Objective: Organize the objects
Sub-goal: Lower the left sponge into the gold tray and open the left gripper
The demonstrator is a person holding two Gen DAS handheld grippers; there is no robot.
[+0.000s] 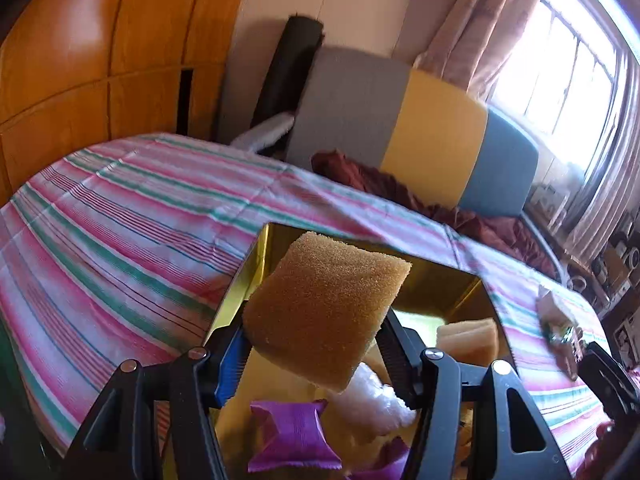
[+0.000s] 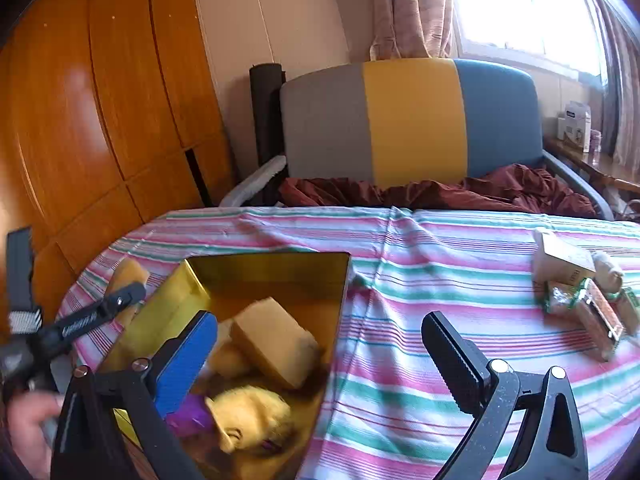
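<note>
My left gripper (image 1: 316, 336) is shut on a tan sponge (image 1: 324, 308) and holds it above the open gold box (image 1: 444, 280). The box holds a purple wrapped packet (image 1: 292, 436), a white fluffy piece (image 1: 376, 396) and another sponge (image 1: 468, 336). In the right wrist view the gold box (image 2: 272, 268) sits at the left with a sponge (image 2: 276, 340), a yellow soft toy (image 2: 248, 416) and the purple packet (image 2: 190, 416) inside. My right gripper (image 2: 320, 356) is open and empty beside the box, over the striped cloth (image 2: 440, 264).
A pile of packets and small boxes (image 2: 580, 292) lies on the cloth at the right. A grey, yellow and blue chair (image 2: 412, 120) with a dark red cloth (image 2: 440, 192) stands behind the table. A wooden wardrobe (image 2: 100, 100) is at the left.
</note>
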